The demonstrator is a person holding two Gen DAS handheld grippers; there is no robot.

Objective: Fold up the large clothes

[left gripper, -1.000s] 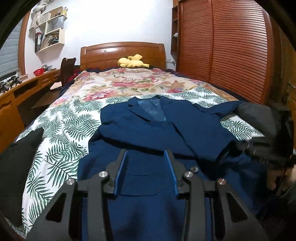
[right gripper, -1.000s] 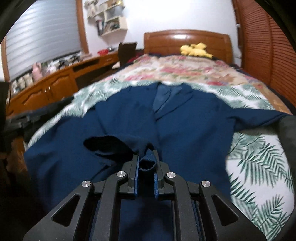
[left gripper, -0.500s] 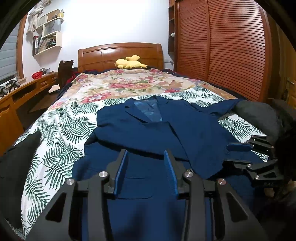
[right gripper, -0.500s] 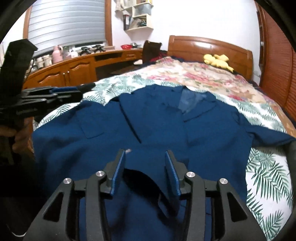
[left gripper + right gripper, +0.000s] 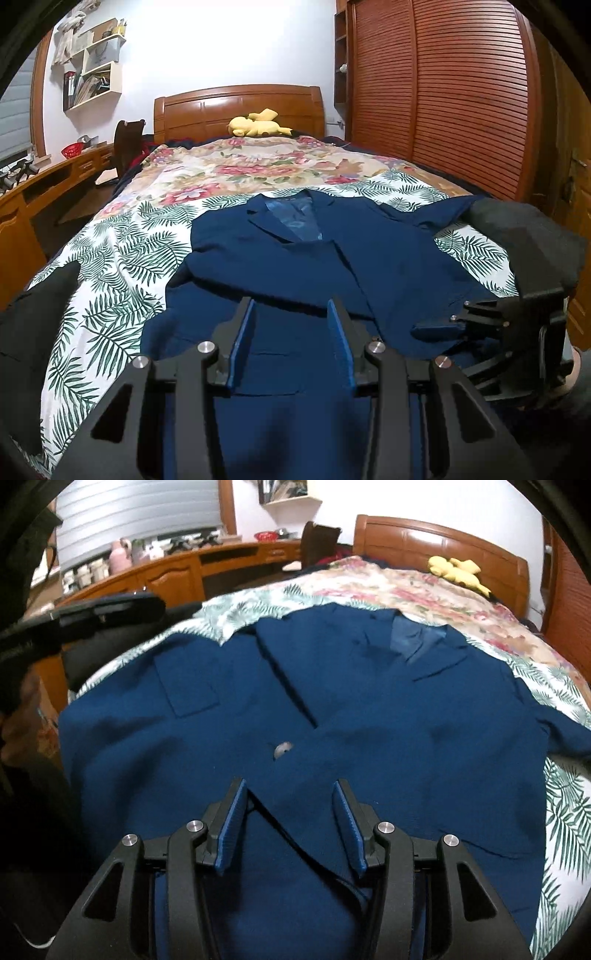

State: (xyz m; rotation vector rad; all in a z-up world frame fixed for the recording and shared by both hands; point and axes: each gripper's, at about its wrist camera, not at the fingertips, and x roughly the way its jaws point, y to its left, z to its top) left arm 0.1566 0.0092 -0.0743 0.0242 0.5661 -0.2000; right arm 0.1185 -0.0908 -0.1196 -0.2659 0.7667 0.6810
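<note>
Navy blue suit jacket (image 5: 369,709) lay front-up, flat on the palm-print bedspread (image 5: 110,266); left gripper (image 5: 291,332) and right gripper (image 5: 290,819) hovered over its hem, jaws spread, empty — between folds, next needed a fresh hem grip.

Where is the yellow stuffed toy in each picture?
Left wrist view: yellow stuffed toy lies top centre, against the wooden headboard.
Right wrist view: same toy sits upper right, before that headboard.
Shared landmark: the navy blue jacket spread below it.
</note>
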